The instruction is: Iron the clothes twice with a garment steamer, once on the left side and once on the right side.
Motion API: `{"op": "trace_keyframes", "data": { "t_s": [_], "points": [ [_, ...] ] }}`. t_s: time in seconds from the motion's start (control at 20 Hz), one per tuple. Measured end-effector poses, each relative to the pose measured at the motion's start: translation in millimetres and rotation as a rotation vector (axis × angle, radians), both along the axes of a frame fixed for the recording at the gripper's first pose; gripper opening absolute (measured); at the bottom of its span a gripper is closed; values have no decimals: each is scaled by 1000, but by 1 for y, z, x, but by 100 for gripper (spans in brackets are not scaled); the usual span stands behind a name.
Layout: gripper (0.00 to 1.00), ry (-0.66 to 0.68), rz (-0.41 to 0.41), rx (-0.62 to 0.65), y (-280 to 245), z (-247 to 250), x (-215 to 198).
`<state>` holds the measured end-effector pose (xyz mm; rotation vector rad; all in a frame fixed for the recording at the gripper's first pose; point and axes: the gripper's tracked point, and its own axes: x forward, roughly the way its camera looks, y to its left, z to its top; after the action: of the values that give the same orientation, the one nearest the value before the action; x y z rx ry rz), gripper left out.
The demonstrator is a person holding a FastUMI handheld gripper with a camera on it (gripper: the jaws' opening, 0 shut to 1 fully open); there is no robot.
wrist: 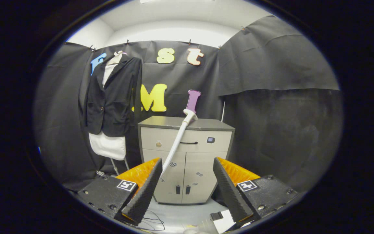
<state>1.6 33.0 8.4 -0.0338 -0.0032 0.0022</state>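
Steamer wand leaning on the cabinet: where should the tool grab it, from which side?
Probably the white shaft of the steamer, below the purple head: it is slim, straight and bare in front of the cabinet, and leans up to the right. Come straight on, the tool tilted so its open fingers straddle the shaft.

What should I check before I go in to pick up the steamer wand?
1. Gripper open: ok, fingers spread wide with nothing between them.
2. Garment steamer wand reachable: ok, it leans against the grey cabinet, purple head up, beyond the fingers.
3. Approach path: ok, no obstacle between the fingers and the wand's white shaft.
4. Black jacket ready: ok, hung on its hanger beside the cabinet, front facing out.
5. Hose or cord snag: cannot tell, thin black cable lies on the floor near the fingertips.
6. Steamer powered: cannot tell.
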Motion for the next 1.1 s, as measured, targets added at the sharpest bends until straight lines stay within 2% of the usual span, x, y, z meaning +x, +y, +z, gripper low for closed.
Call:
{"op": "trace_keyframes", "data": {
  "t_s": [0.25, 0.5, 0.7, 1.1],
  "points": [
    [98, 8, -39, 11, -7, 13, 14],
    [98, -15, -34, 9, -17, 50, 55],
    [98, -23, -9, 7, -28, 79, 111],
    [98, 9, 52, 9, -40, 124, 258]
  ]
}}
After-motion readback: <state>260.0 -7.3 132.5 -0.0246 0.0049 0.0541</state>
